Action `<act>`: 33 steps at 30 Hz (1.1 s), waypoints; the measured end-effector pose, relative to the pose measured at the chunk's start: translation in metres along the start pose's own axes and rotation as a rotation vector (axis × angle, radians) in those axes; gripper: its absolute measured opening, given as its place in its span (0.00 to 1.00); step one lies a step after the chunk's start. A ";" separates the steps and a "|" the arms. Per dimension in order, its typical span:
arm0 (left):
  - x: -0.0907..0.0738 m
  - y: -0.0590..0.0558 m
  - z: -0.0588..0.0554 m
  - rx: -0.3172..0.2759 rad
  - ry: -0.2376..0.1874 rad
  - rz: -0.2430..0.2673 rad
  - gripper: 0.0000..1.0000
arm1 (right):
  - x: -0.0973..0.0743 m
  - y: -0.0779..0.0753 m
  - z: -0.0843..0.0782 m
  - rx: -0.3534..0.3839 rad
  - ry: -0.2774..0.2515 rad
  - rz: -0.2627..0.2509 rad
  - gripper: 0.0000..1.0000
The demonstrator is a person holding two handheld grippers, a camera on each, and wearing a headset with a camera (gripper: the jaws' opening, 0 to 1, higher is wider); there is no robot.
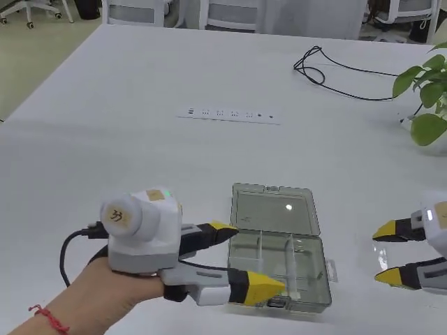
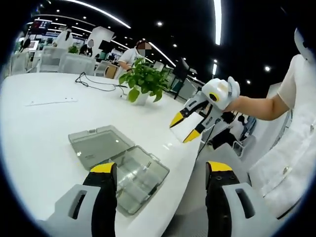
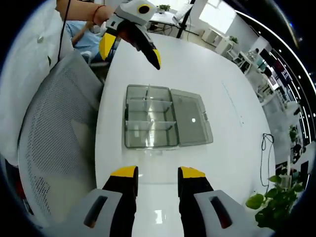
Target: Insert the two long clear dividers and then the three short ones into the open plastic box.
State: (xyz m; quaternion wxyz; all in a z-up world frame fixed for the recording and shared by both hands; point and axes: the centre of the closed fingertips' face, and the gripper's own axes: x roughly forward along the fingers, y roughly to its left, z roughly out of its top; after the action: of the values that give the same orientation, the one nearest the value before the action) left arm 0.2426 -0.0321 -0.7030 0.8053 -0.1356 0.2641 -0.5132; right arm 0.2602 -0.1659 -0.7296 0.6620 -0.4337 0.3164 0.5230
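The white worktop (image 1: 140, 139) carries the open box (image 1: 276, 209) at 5 o'clock in the head view, lid lying toward 12; left tongs (image 1: 255, 257) gape empty at its 8 o'clock, right tongs (image 1: 378, 255) gape empty at 3; clear dividers (image 3: 150, 121) stand inside

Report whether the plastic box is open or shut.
Open. The plastic box has its lid folded back flat on the table, leaving the base and its clear dividers uncovered.
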 end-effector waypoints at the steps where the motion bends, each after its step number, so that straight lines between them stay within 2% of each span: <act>1: 0.002 -0.003 0.002 -0.018 -0.010 -0.009 0.70 | -0.001 0.000 0.003 -0.003 -0.006 -0.002 0.33; 3: 0.008 -0.007 0.004 -0.066 -0.012 -0.016 0.63 | -0.004 0.002 0.013 -0.011 -0.019 -0.005 0.33; 7: 0.019 -0.018 0.004 -0.087 0.000 -0.047 0.50 | -0.009 0.008 0.033 -0.024 -0.037 -0.007 0.33; 9: 0.025 -0.023 0.004 -0.134 0.004 -0.066 0.44 | -0.010 0.011 0.038 -0.026 -0.042 -0.006 0.33; 13: 0.032 -0.031 0.008 -0.209 -0.023 -0.089 0.36 | -0.010 0.017 0.049 -0.044 -0.042 -0.009 0.33; 17: 0.039 -0.035 0.007 -0.254 -0.023 -0.099 0.27 | -0.011 0.022 0.060 -0.048 -0.053 -0.007 0.33; 22: 0.047 -0.042 0.004 -0.304 -0.017 -0.125 0.16 | -0.011 0.028 0.069 -0.059 -0.058 -0.002 0.33; 27: 0.051 -0.044 0.001 -0.329 -0.013 -0.133 0.10 | -0.011 0.033 0.076 -0.052 -0.068 0.003 0.33; 33: 0.053 -0.048 -0.001 -0.360 -0.009 -0.154 0.06 | -0.010 0.037 0.078 -0.065 -0.057 0.007 0.33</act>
State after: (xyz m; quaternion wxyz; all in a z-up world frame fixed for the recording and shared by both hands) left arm 0.2235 -0.1004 -0.6952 0.7277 -0.2993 0.3368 -0.5171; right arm 0.2193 -0.0968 -0.6969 0.6544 -0.4391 0.2817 0.5474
